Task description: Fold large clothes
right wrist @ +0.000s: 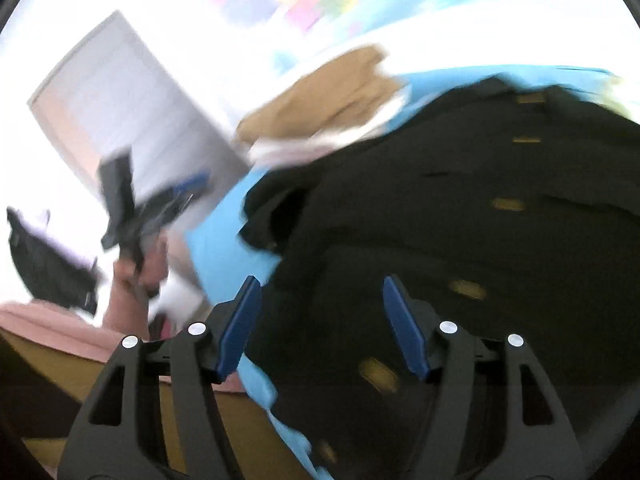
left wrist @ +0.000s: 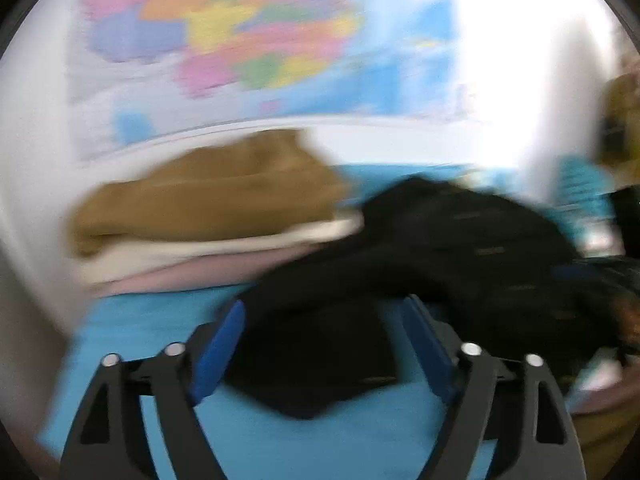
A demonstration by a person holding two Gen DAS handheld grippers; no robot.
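Both views are blurred. A large black garment with gold buttons lies crumpled on the blue sheet. My left gripper is open, its blue pads apart on either side of the garment's near flap without pressing it. In the right wrist view the same black garment fills the right half. My right gripper hangs open over its left edge, with nothing pinched. A hand at the left holds the other gripper.
A folded stack, brown over cream and pink, sits on the sheet at the back left. A coloured map covers the wall behind. A white door and the bed's brown edge lie to the left.
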